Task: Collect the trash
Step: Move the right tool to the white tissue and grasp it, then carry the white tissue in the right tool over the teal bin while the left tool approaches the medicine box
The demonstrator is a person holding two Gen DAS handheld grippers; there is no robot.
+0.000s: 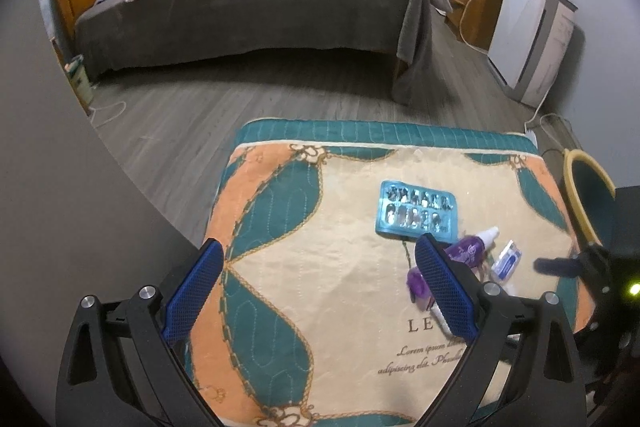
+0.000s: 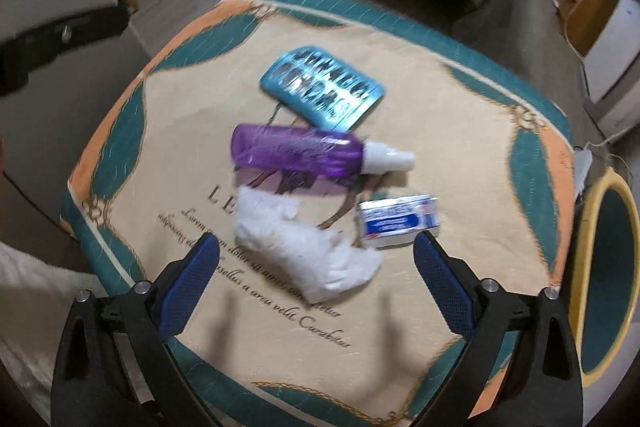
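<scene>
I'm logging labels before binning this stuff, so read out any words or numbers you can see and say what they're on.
"LE", then letters hidden: large capitals on the printed cloth.
"Lorem ipsum", "adipiscing elit": script lines on the same cloth.
"dolor sit amet", "Curabitur": more script there, seen from the right wrist.
Small blue-and-white box: print too blurred.
Purple bottle: pattern blurred.
</scene>
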